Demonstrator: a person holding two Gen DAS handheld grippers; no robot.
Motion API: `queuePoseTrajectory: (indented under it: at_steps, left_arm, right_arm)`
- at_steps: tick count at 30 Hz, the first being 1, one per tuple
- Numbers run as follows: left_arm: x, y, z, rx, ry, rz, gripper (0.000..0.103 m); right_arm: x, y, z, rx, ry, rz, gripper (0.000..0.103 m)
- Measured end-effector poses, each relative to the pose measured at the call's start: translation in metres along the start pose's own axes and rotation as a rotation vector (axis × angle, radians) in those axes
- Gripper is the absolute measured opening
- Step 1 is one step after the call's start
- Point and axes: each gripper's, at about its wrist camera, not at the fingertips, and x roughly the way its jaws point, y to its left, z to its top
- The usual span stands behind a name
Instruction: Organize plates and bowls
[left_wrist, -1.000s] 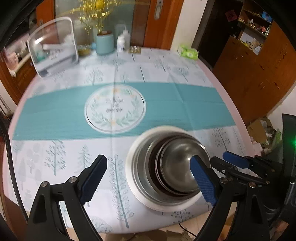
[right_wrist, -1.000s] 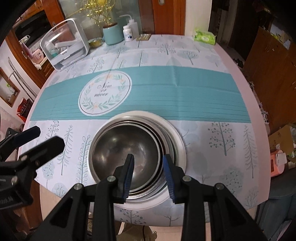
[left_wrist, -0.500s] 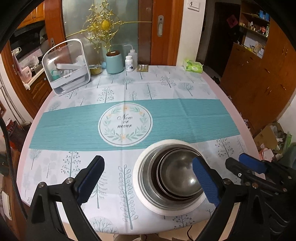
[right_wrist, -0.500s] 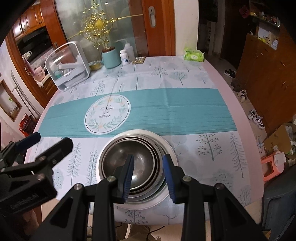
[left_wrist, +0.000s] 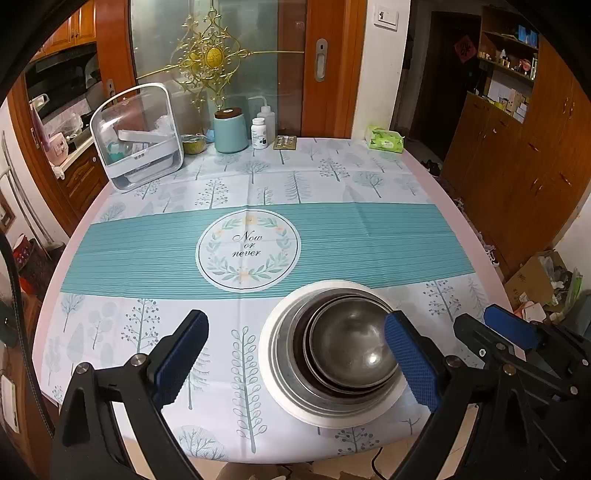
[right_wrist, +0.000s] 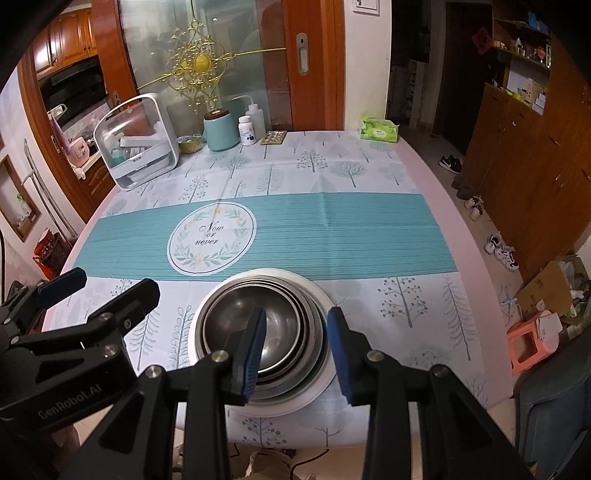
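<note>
A stack of nested steel bowls (left_wrist: 351, 347) sits on a white plate (left_wrist: 271, 373) near the table's front edge; it also shows in the right wrist view (right_wrist: 273, 328), on the plate (right_wrist: 325, 373). My left gripper (left_wrist: 295, 363) is open wide and empty, raised above the table, its right finger over the stack's right side. My right gripper (right_wrist: 295, 350) is open and empty, raised above the stack's near side. Each gripper shows at the edge of the other's view.
A tree-print cloth with a teal band (left_wrist: 369, 236) covers the table. At the back stand a clear-lidded white box (left_wrist: 138, 138), a teal canister (left_wrist: 231, 129), bottles (left_wrist: 260, 131) and a green tissue pack (left_wrist: 386, 138). Wooden cabinets (left_wrist: 517, 155) stand at the right.
Both grippers have risen and pulled back from the stack, so more of the table and room shows. The bowls and plate have not moved.
</note>
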Motion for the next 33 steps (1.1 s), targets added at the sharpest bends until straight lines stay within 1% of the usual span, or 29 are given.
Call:
queuePoseTrajectory:
  at_steps: [5,9,16,22,28,33]
  left_arm:
    - [0.001,-0.004,0.002,0.008,-0.002,0.000,0.096]
    - [0.002,-0.006,0.002,0.006,-0.005,-0.001,0.096]
    - [0.001,-0.008,0.004,0.009,-0.006,0.006,0.096]
    - [-0.004,-0.008,-0.001,0.019,0.002,0.025,0.096]
    - [-0.006,-0.001,-0.009,0.017,0.015,0.045,0.096]
    - [-0.005,0.003,-0.012,0.012,0.024,0.040,0.096]
  right_arm:
    - [-0.003,-0.002,0.000,0.006,-0.011,-0.015,0.036]
    - [-0.004,-0.005,0.000,0.022,-0.014,-0.022,0.040]
    - [-0.008,-0.009,0.000,0.024,-0.024,-0.030,0.041]
    - [-0.011,-0.009,-0.001,0.028,-0.026,-0.017,0.041]
    - [-0.011,-0.002,-0.006,0.022,-0.028,-0.006,0.041]
    - [-0.013,0.003,-0.006,0.015,-0.032,-0.014,0.041]
